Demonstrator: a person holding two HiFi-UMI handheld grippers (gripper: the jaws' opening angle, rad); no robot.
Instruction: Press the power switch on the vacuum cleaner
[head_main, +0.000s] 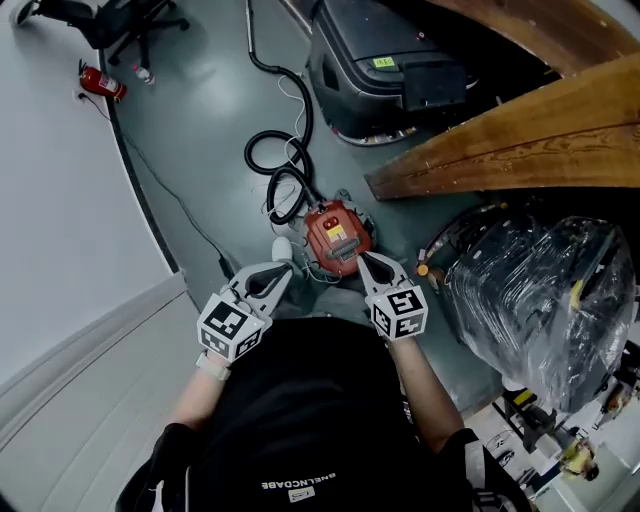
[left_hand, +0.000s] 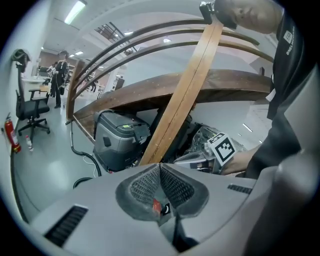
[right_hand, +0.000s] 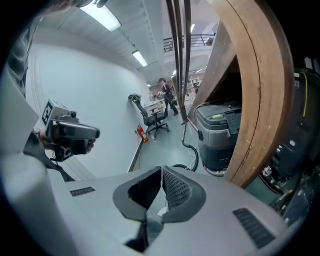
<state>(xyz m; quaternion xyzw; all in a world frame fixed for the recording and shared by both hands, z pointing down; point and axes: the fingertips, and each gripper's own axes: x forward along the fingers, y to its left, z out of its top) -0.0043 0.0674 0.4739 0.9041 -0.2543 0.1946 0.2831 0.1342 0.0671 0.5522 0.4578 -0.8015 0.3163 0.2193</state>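
The person in the black top holds both tools low in front of the body, side by side. The left claw (head_main: 278, 272) is pinched shut, its ribbed pads meeting at the tips with nothing caught between them. The right claw (head_main: 368, 262) is closed the same way and holds nothing.

Just past the two tips, between them, a small red canister vacuum cleaner (head_main: 335, 238) with a yellow label on top sits on the grey floor (head_main: 200, 130). The right tip lies just beside its edge; whether it touches I cannot tell.

Off to the right of the vacuum cleaner stands a bulky bundle wrapped in clear plastic film (head_main: 540, 295). A long curved wooden beam (head_main: 500, 150) runs across above that.

From the vacuum cleaner a black hose (head_main: 283, 165) coils away over the floor towards a large dark grey floor machine (head_main: 385, 60). Far off to the left, by the white wall, are a red fire extinguisher (head_main: 100, 83) and a black office chair (head_main: 135, 20).
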